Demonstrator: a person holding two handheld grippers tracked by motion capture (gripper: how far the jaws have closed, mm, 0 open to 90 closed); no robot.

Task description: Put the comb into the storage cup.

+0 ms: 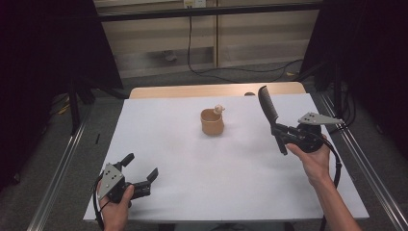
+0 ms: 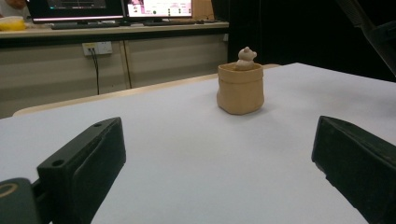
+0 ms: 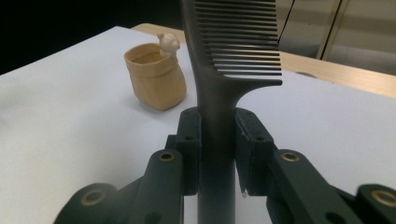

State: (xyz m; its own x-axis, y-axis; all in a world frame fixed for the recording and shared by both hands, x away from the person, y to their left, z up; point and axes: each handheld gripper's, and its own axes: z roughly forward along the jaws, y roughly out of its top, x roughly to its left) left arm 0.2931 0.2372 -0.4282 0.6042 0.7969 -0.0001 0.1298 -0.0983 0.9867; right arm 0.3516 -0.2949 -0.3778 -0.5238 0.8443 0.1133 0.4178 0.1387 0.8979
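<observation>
A small tan cup [image 1: 212, 121] [image 2: 240, 87] [image 3: 155, 77] with a little pale figure on its rim stands near the middle of the white table top [image 1: 192, 159]. My right gripper [image 1: 282, 136] [image 3: 217, 144], at the right side of the table, is shut on the handle of a black comb [image 1: 267, 108] [image 3: 233, 51], whose toothed end points up and away. Near the front left corner my left gripper [image 1: 140, 168] stands open, its two fingers [image 2: 88, 163] wide apart with nothing between them, aimed toward the cup.
A wooden table edge [image 1: 216, 90] shows behind the white top. Metal rails [image 1: 57, 168] run along both sides. Cables [image 1: 240, 71] lie on the floor at the back, and monitors [image 2: 116, 8] sit on a far desk.
</observation>
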